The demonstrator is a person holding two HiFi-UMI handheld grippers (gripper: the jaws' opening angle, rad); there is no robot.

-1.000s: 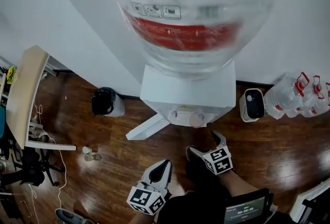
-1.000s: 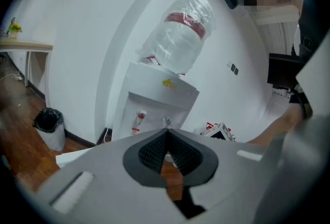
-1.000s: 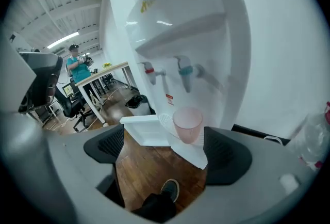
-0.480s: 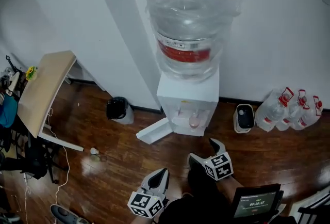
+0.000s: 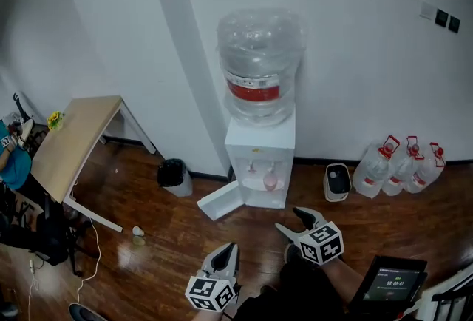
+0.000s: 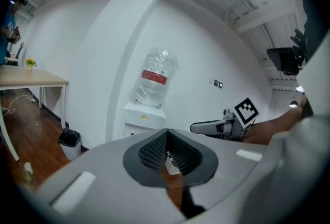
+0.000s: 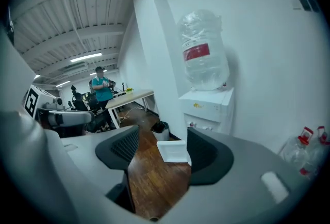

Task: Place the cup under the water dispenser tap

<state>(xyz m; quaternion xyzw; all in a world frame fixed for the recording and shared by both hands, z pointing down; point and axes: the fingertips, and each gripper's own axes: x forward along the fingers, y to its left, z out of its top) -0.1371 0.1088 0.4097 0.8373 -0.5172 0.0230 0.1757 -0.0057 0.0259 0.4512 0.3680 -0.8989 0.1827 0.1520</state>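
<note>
Wood floor, white wall; dispenser against wall, cup in its bay. Left gripper low, clenched, empty. Right gripper low, closing, nothing between jaws.

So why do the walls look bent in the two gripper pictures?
Left gripper view: the wide lens bows the wall, leans the water bottle, blackens the corners. Right gripper view: same bulge, dark rim. Head view: straighter lines, sheen on the wood floor.
</note>
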